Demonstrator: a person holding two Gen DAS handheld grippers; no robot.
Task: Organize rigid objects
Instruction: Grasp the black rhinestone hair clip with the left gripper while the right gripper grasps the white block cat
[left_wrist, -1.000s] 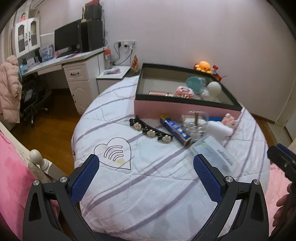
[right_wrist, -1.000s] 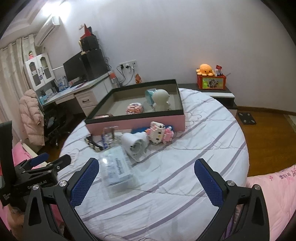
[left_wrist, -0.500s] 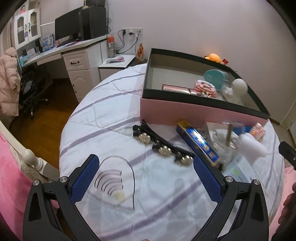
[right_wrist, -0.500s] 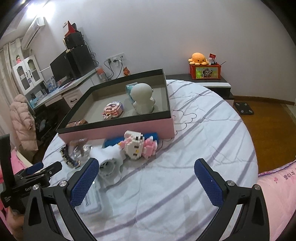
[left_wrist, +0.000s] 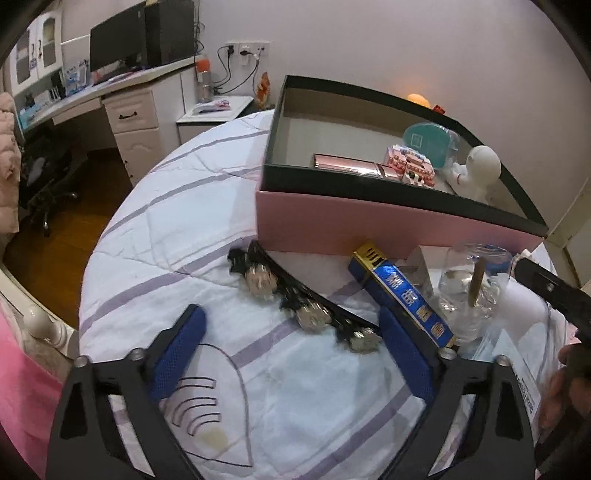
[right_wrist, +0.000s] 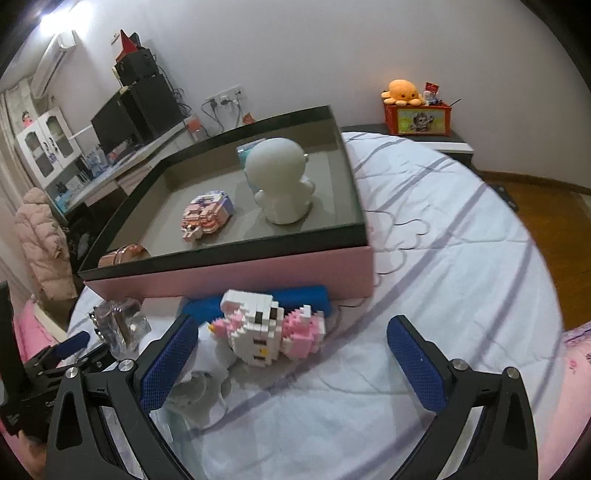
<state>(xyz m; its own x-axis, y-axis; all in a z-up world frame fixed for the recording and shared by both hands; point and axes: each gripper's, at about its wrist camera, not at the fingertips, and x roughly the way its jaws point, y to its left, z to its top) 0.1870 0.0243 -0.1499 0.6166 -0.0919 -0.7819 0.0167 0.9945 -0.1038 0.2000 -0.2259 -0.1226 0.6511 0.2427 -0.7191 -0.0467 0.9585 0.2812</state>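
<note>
Two claws are hanging spread and empty. I am lining the left gripper (left_wrist: 291, 350) over the black hair clip (left_wrist: 306, 301), which is lying on the bedspread (left_wrist: 177, 229) just before the pink box (left_wrist: 369, 227); I judge a grip across its thin bar best. The right gripper (right_wrist: 291, 362) is facing the block cat figure (right_wrist: 266, 328), near the box wall. Crowding on the clip's right, beside the blue carton (left_wrist: 402, 291), is leaving little room; open bedspread lies left.
</note>
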